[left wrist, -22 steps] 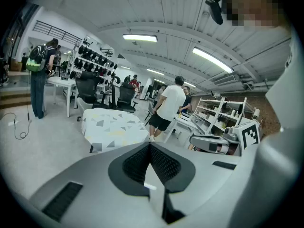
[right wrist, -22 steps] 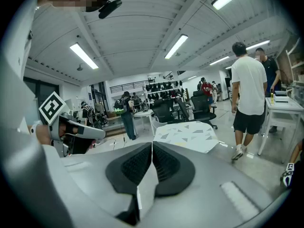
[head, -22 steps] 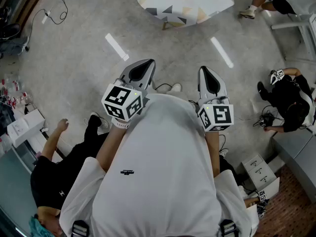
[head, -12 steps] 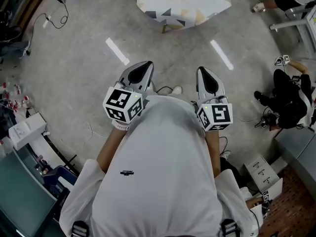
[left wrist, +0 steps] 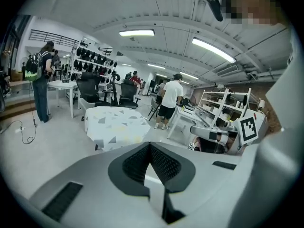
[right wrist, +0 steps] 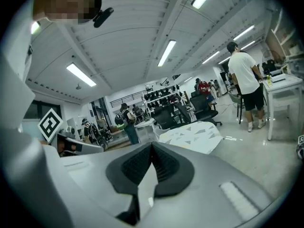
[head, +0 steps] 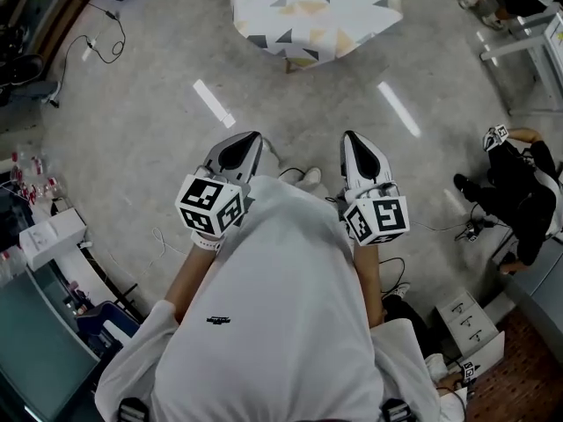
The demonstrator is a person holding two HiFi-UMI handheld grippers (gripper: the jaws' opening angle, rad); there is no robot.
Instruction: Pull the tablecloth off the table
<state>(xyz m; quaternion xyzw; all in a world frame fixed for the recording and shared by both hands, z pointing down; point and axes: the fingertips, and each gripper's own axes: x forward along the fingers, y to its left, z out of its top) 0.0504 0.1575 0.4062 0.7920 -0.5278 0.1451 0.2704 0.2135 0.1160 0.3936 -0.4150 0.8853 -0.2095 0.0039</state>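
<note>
A white tablecloth point(head: 315, 9) with grey and yellow triangles drapes a small table at the top of the head view, well ahead of both grippers. It also shows in the left gripper view as the tablecloth point(left wrist: 116, 127) and in the right gripper view as the tablecloth point(right wrist: 192, 136). My left gripper point(head: 239, 146) and right gripper point(head: 354, 143) are held side by side in front of the person's chest, over bare floor. Both are shut with nothing between the pads. Jaw tips meet in the left gripper point(left wrist: 150, 145) and right gripper point(right wrist: 152, 145) views.
Grey floor lies between me and the table. A person sits on the floor at the right point(head: 519, 192), with cardboard boxes point(head: 466, 310) near. Cables point(head: 88, 47) trail at upper left. Desks, office chairs point(left wrist: 126, 94) and standing people point(left wrist: 168, 101) fill the room beyond.
I have moved forward: the table has come lower and nearer in the head view. The seated person at lower left has dropped out of view. Both grippers stay shut.
</note>
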